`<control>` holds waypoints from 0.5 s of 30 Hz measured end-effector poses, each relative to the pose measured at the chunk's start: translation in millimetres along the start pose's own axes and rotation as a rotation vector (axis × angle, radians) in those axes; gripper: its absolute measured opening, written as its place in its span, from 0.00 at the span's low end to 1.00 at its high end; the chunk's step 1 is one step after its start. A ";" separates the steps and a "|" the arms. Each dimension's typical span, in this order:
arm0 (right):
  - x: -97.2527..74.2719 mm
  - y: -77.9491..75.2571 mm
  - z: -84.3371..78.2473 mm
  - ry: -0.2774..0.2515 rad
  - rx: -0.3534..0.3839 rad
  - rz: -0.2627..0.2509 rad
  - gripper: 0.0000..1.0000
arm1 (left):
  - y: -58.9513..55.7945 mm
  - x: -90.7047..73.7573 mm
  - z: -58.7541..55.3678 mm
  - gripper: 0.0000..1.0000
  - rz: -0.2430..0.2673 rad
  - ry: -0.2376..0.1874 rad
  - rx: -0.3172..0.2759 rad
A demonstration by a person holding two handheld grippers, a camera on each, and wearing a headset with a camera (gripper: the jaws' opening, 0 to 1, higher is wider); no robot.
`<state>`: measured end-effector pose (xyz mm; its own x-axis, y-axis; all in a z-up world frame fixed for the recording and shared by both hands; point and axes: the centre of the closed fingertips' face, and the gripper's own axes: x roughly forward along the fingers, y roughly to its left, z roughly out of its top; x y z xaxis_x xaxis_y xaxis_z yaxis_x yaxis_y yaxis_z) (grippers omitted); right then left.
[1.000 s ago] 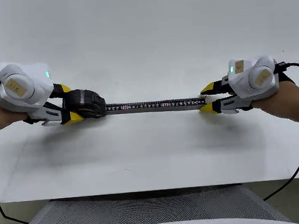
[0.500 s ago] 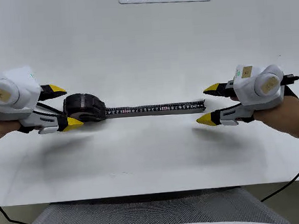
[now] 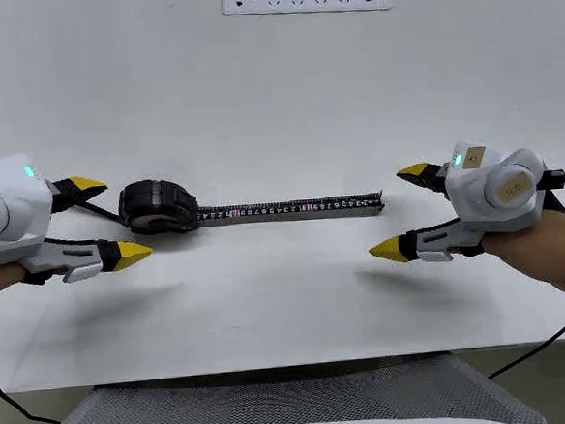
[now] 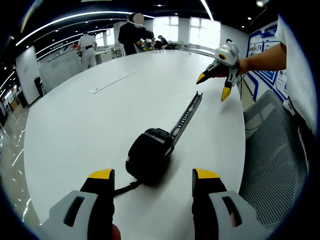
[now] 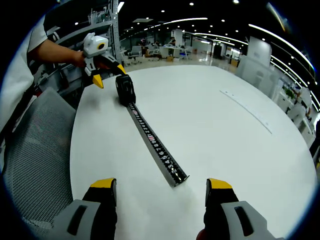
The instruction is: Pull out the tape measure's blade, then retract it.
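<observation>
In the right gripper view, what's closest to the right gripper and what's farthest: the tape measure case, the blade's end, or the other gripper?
1. Blade's end, just ahead of the right gripper.
2. Tape measure case, at the blade's far end.
3. Left gripper, just beyond the case, upper left.

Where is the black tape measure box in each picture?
Head view: the tape measure case lies left of centre on the white table.
Left gripper view: it is in the middle, just ahead of the open jaws.
Right gripper view: it is small and in the upper left, at the far end.
Shared landmark: the pulled-out blade runs from the case in all three.
</observation>
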<state>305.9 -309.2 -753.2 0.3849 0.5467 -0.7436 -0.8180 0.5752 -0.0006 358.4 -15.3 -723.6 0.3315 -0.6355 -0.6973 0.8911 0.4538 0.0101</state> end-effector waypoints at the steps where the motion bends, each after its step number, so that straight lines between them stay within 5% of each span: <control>1: -1.4 2.0 -0.3 -0.002 0.002 -0.001 0.71 | -0.4 -1.5 0.0 0.60 0.007 -0.003 -0.004; 15: -19.8 16.8 -8.4 -0.051 0.072 -0.070 0.83 | -18.2 -19.9 -7.4 0.69 0.089 -0.050 -0.083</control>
<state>281.0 -315.5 -744.0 0.4628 0.5329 -0.7084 -0.7561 0.6545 -0.0016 333.3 -6.3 -715.3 0.4254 -0.6196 -0.6597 0.8291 0.5591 0.0095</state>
